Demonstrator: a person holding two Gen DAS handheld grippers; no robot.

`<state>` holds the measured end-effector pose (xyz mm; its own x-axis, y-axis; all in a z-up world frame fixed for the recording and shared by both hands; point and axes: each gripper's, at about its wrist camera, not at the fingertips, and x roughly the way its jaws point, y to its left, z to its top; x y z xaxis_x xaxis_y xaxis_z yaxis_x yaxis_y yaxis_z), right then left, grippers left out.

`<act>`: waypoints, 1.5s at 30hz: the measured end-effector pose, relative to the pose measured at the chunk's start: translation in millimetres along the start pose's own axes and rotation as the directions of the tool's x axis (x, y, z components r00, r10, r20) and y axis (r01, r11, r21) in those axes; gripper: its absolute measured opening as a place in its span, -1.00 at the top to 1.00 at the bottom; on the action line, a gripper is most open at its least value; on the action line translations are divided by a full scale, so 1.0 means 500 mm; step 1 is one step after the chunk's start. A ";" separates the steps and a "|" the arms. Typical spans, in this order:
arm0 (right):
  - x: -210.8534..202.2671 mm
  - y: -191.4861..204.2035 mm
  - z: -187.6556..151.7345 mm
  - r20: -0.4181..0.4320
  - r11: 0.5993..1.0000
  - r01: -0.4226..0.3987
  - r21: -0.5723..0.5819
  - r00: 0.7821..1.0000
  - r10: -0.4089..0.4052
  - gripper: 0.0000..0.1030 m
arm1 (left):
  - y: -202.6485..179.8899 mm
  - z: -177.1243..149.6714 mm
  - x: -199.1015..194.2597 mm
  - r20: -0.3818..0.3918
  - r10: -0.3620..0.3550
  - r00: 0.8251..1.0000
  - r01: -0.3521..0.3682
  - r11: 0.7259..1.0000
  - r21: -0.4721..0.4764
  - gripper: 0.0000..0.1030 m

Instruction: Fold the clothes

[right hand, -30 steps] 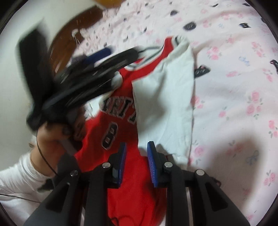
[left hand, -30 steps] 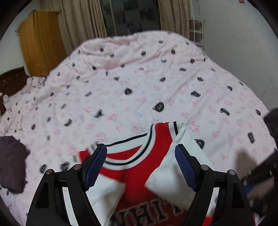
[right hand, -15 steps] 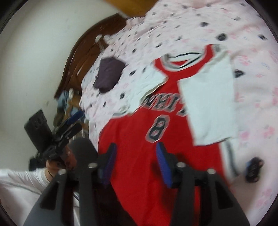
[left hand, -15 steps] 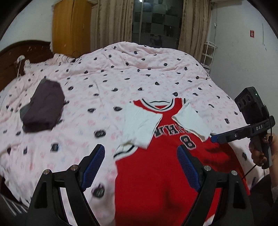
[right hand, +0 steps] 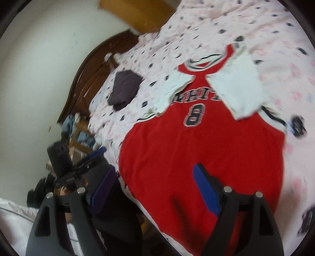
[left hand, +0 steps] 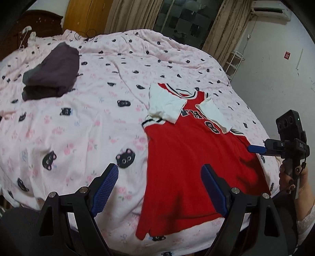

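A red jersey (left hand: 189, 157) with the number 8 lies flat on the pink bedspread (left hand: 82, 118), both white sleeves (left hand: 164, 105) folded in over its chest. My left gripper (left hand: 159, 187) hangs open above the jersey's lower left edge, holding nothing. The right gripper (left hand: 256, 148) shows at the jersey's right side, held in a hand (left hand: 293, 177). In the right wrist view the jersey (right hand: 206, 141) fills the middle and my right gripper (right hand: 155, 189) is open over its hem, empty. The left gripper (right hand: 94, 155) appears there off the bed's left edge.
A folded dark purple garment (left hand: 52, 76) lies on the bed's far left. A dark wooden headboard (right hand: 88, 78) and wardrobe (left hand: 86, 17) stand behind, curtains (left hand: 130, 15) at the back. A white rack (left hand: 234, 63) stands by the right wall.
Both grippers have pulled back from the jersey's sleeves toward its hem. The right gripper's fingers have spread from nearly closed to open. The sleeves stay folded in.
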<state>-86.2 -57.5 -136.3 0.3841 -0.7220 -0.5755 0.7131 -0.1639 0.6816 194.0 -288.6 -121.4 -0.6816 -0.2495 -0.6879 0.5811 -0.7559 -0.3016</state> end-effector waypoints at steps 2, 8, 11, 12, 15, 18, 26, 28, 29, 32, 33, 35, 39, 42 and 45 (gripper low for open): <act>-0.016 -0.007 -0.020 0.039 1.000 0.024 0.012 0.999 -0.024 -0.62 | 0.011 -0.011 0.000 -0.021 -0.041 0.999 0.040 0.999 -0.020 -0.61; -0.047 -0.047 -0.083 0.070 0.992 0.093 0.086 0.993 -0.099 -0.68 | 0.038 -0.033 0.006 -0.079 -0.106 0.991 0.101 0.993 -0.064 -0.61; -0.057 -0.068 -0.114 0.064 0.984 0.119 0.131 0.990 -0.128 -0.67 | 0.048 -0.041 0.009 -0.095 -0.135 0.986 0.129 0.989 -0.074 -0.61; -0.060 -0.075 -0.124 0.062 0.981 0.128 0.146 0.988 -0.138 -0.67 | 0.052 -0.045 0.012 -0.104 -0.138 0.985 0.130 0.988 -0.078 -0.61; -0.081 -0.073 -0.138 0.084 0.973 0.177 0.148 0.978 -0.190 -0.67 | 0.066 -0.057 0.012 -0.111 -0.150 0.982 0.141 0.986 -0.086 -0.61; -0.104 -0.076 -0.153 0.108 0.962 0.211 0.171 0.967 -0.231 -0.67 | 0.078 -0.067 0.002 -0.100 -0.187 0.977 0.177 0.979 -0.101 -0.61; -0.145 -0.083 -0.198 0.113 0.921 0.345 0.178 0.923 -0.368 -0.67 | 0.048 -0.079 0.023 -0.173 -0.192 0.966 0.191 0.981 -0.025 -0.61; -0.155 -0.092 -0.211 0.116 0.918 0.346 0.193 0.921 -0.371 -0.67 | 0.031 -0.092 0.033 -0.204 -0.188 0.961 0.194 0.981 0.011 -0.61; -0.159 -0.093 -0.214 0.115 0.917 0.347 0.196 0.921 -0.373 -0.67 | 0.023 -0.097 0.039 -0.218 -0.185 0.958 0.195 0.980 0.026 -0.61; -0.167 -0.093 -0.217 0.106 0.912 0.362 0.195 0.916 -0.387 -0.67 | 0.017 -0.106 0.051 -0.248 -0.169 0.954 0.183 0.983 0.035 -0.59; -0.168 -0.091 -0.216 0.101 0.908 0.374 0.187 0.913 -0.396 -0.67 | 0.016 -0.110 0.055 -0.257 -0.163 0.952 0.179 0.983 0.038 -0.59; -0.168 -0.089 -0.218 0.088 0.903 0.394 0.169 0.907 -0.412 -0.67 | 0.012 -0.116 0.063 -0.276 -0.152 0.949 0.171 0.984 0.044 -0.49; -0.169 -0.094 -0.221 0.091 0.904 0.388 0.179 0.908 -0.408 -0.67 | 0.004 -0.128 0.080 -0.314 -0.130 0.940 0.155 0.986 0.057 0.00; -0.168 -0.097 -0.221 0.094 0.904 0.384 0.187 0.909 -0.406 -0.67 | 0.015 -0.129 0.083 -0.324 -0.138 0.936 0.154 0.988 0.024 0.21; -0.168 -0.098 -0.223 0.095 0.905 0.383 0.187 0.910 -0.404 -0.67 | 0.028 -0.133 0.081 -0.334 -0.146 0.931 0.153 0.988 -0.007 0.82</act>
<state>-88.1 86.0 -171.6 0.0052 -0.6546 -0.7560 0.6829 -0.5500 0.4809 204.2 -269.1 -197.0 -0.5711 0.0804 -0.8169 0.4735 -0.7806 -0.4079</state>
